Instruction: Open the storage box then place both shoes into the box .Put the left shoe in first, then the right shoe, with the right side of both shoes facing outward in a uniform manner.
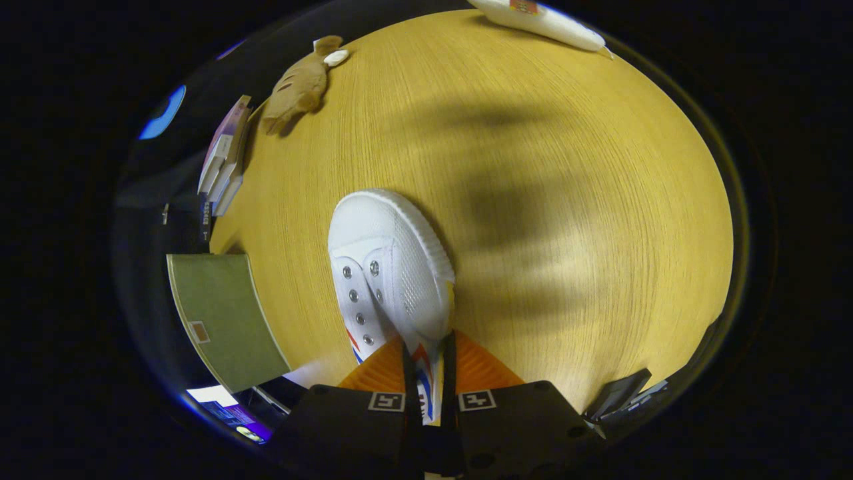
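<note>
- white shoe (390,267) pinched at its side wall between the gripper (430,373) fingers, toe pointing ahead over the wooden table (566,200)
- green box (223,320) just beside the shoe
- books (226,157), plush toy (296,87) beyond — well apart

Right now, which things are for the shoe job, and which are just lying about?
For the job:
white shoe, pinched between the gripper fingers
second white shoe, far across the table

Just lying about:
plush toy
stack of books
green book
dark gadget beside the gripper
</note>
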Tool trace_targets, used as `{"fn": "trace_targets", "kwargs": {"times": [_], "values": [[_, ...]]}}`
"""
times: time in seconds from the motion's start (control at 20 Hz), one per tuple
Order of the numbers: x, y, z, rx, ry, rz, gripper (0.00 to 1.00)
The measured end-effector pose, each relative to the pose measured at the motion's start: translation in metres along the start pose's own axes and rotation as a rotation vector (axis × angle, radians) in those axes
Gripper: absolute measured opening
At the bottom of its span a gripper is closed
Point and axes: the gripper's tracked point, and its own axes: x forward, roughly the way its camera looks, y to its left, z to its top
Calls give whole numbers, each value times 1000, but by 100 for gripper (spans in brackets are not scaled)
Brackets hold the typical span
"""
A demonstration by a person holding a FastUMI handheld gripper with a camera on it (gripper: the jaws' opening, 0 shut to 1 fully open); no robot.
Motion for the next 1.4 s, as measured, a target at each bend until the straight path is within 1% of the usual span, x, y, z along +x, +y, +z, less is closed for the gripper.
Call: {"fn": "trace_targets", "kwargs": {"times": [0.15, 0.35, 0.5, 0.65, 0.8, 1.0, 1.15, 1.25, 1.4], "values": [[-8, 11, 3, 74, -27, 64, 14], [-54, 50, 0, 104, -78, 140, 14], [-81, 94, -2, 61, -120, 168, 14], [-107, 158, -11, 7, -142, 217, 14], [-121, 220, -20, -48, -150, 251, 14], [-121, 295, -38, -121, -142, 273, 14], [-106, 342, -56, -145, -113, 283, 14], [-93, 365, -67, -167, -93, 277, 14], [-70, 388, -81, -195, -59, 247, 14]]}}
